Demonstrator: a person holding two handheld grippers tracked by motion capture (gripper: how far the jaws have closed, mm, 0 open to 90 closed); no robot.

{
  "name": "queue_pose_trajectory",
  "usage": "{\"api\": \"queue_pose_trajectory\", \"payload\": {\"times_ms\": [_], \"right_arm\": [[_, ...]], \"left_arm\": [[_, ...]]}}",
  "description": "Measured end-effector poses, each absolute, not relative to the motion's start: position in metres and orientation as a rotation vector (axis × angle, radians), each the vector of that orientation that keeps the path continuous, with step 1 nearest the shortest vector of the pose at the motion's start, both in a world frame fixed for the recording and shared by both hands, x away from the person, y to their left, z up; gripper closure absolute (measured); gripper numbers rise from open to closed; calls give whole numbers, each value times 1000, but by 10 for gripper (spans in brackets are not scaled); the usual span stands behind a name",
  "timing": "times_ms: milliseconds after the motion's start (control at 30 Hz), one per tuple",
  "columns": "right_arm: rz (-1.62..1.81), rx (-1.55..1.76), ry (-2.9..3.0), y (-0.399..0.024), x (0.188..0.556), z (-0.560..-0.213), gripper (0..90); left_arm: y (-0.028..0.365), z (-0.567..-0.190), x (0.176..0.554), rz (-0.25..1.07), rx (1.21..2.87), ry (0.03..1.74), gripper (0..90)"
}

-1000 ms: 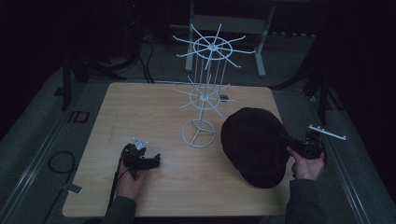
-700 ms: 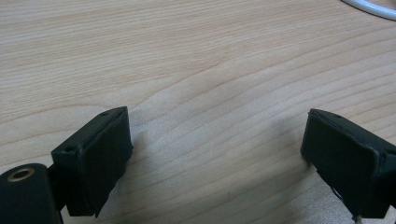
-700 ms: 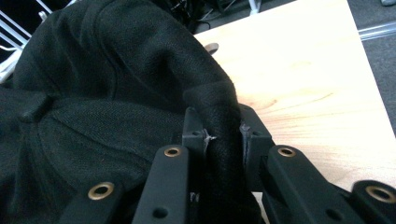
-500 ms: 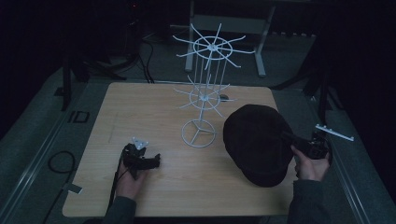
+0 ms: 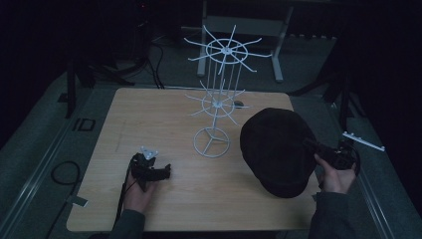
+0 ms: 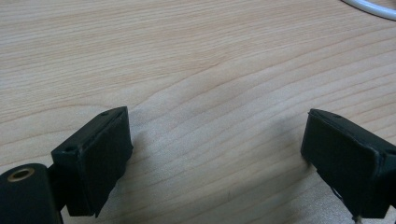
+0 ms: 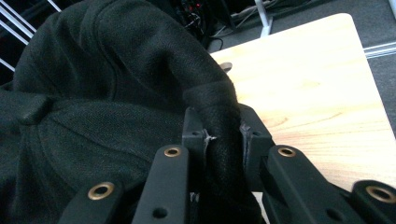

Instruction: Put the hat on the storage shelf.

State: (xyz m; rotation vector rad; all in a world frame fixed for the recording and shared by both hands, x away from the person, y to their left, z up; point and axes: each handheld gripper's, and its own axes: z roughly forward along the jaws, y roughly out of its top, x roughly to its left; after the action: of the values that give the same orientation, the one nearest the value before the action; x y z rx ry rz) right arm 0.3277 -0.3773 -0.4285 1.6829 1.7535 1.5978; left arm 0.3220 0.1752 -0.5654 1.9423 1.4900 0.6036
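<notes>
Cap [image 5: 276,149] nudged slightly rightward, right hand-held gripper [image 7: 223,135] clamped on its edge, left hand-held gripper [image 6: 217,154] resting open on table [image 5: 164,114]

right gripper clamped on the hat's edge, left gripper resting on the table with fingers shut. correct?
Not quite. The left gripper has its fingers wide open with bare table wood between them, as the left gripper view shows. The rest holds: the right gripper is clamped on the edge of the hat.
</notes>
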Motion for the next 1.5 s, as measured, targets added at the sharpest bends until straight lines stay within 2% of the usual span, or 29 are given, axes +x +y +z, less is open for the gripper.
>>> {"api": "queue_pose_trajectory", "payload": {"times_ms": [1500], "right_arm": [[1756, 1554, 1779, -356, 332, -394, 767]], "left_arm": [[175, -565, 322, 601, 1946, 1490, 91]]}}
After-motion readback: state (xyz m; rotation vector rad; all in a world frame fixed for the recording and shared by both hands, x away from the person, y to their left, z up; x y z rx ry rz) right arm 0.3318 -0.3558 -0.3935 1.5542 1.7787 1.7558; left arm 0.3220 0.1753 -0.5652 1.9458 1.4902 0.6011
